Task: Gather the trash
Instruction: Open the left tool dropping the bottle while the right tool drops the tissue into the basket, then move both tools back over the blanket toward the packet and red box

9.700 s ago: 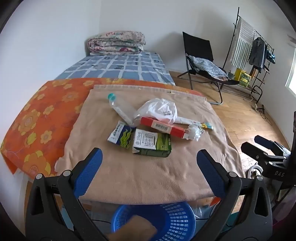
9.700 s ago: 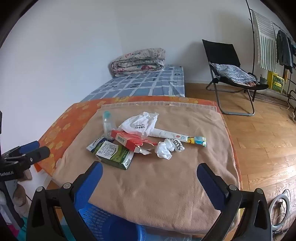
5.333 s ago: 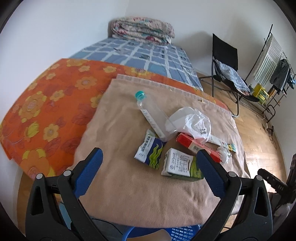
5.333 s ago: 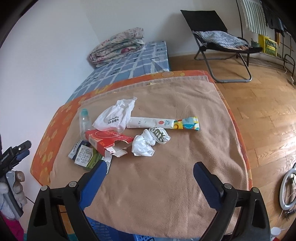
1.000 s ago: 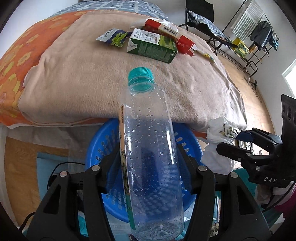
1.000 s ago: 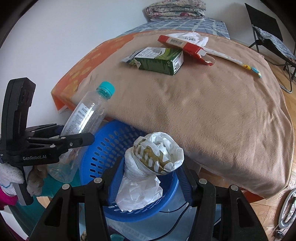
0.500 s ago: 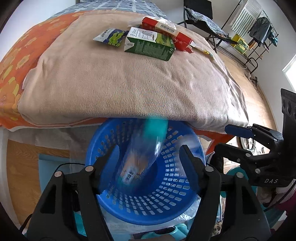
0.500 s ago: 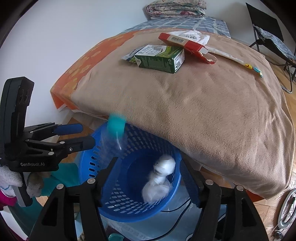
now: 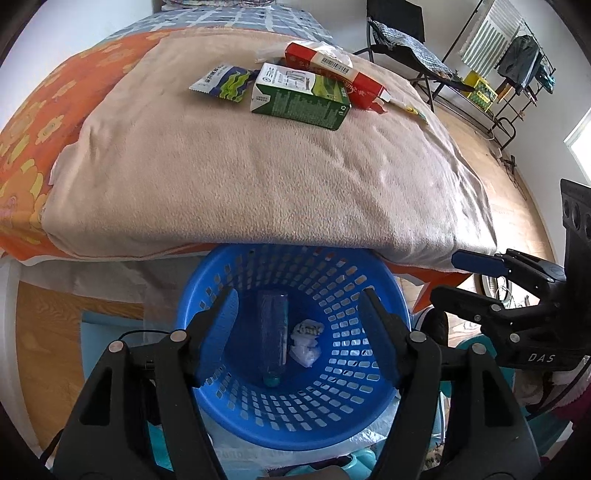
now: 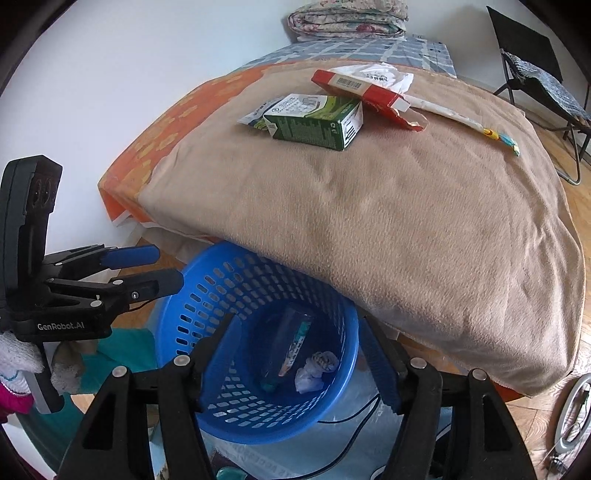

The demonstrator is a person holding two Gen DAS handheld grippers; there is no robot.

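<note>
Both tools hang over the blue basket, each with its jaws apart and nothing between them. Earlier frames are given, and within the last second the jaws of the left tool and the right tool have both been opening, though they show level now. Seen from the right wrist view, the left tool is side-on at the left edge, gripped by a hand in a white glove that is mostly cut off.

Down in the basket lie a clear bottle with its teal cap toward the camera, and just beside it a crumpled white wad; whether they touch is hard to tell through the blue glare. The basket's far rim is hidden under the overhang of the tan blanket on the bed.

Farther up the blanket sit a green carton, a flat blue-and-green packet partly under its left end, and a red box leaning over its far side. A white plastic bag shows behind the red box, and a long thin wrapper runs off to the right.

An orange flowered sheet lies beneath the blanket. Beyond are a wooden floor, a black folding chair and a clothes rack against the white wall.
</note>
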